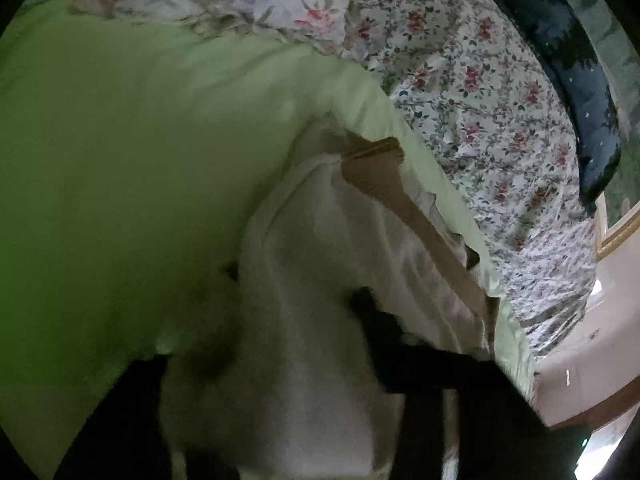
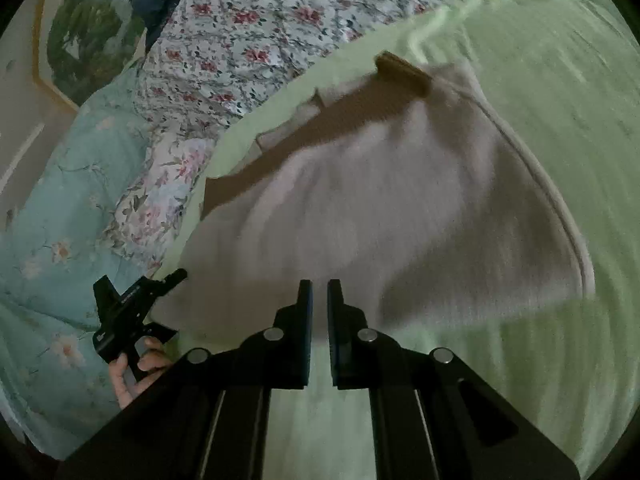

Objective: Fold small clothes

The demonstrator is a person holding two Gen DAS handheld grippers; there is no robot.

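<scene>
Bed, green sheet | our left gripper fingers clamp the pale garment; right gripper nearly closed, empty | risk: fabric slips, fold skews.

No legible text, label, brand, number or sign appeared in either view. Small pale marks on the black gripper body at near left were too blurred and too small to be read.
</scene>
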